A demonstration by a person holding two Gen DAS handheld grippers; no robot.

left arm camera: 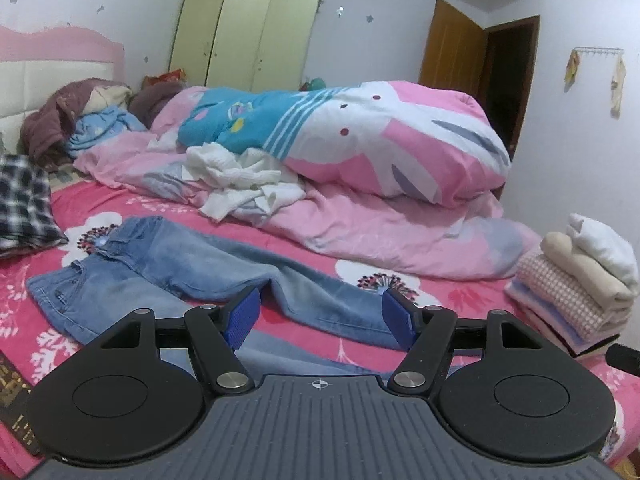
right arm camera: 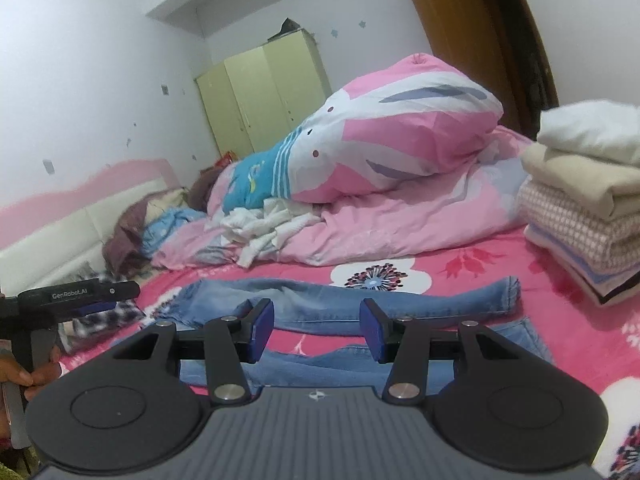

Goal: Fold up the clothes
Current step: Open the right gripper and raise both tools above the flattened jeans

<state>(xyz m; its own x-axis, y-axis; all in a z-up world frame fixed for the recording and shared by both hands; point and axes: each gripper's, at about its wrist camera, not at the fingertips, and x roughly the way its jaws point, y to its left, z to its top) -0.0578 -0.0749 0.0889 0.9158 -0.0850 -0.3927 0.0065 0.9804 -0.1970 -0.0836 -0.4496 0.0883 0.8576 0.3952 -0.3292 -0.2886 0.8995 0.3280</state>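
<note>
- Our left hand-held gripper (left arm camera: 320, 320) hangs released over the bed, its ribbed blue pads (left arm camera: 242, 318) spread wide and gripping nothing, black linkage arms splayed to either side.
- Our right hand-held gripper (right arm camera: 316, 330) is likewise released, its flat blue pads parted above denim and holding nothing.
- The jeans (left arm camera: 192, 268) lie spread on the bed, just under and ahead of both grippers: faded, soft blue denim, waistband toward the headboard, legs running to the right.
- Only the right wrist view shows the far leg's stitched cuff (right arm camera: 510, 294), and it also catches the left tool's black body with a hand (right arm camera: 28, 376) on its grip at the frame's left edge.
- Only the left wrist view shows the waistband's button end clearly, plus a folded black-and-white plaid cloth (left arm camera: 24, 204) at the bed's left side.
- The pink floral bedsheet (left arm camera: 440, 292) is bare between the jeans and a neat stack of folded clothes (left arm camera: 580, 280) at the right edge.
- Farther back, crumpled white knit garments (left arm camera: 244, 180) rest against a puffy pink, white and blue duvet (left arm camera: 380, 136).
- Beyond stand a pale green wardrobe (left arm camera: 244, 36) and a brown door (left arm camera: 452, 48).
</note>
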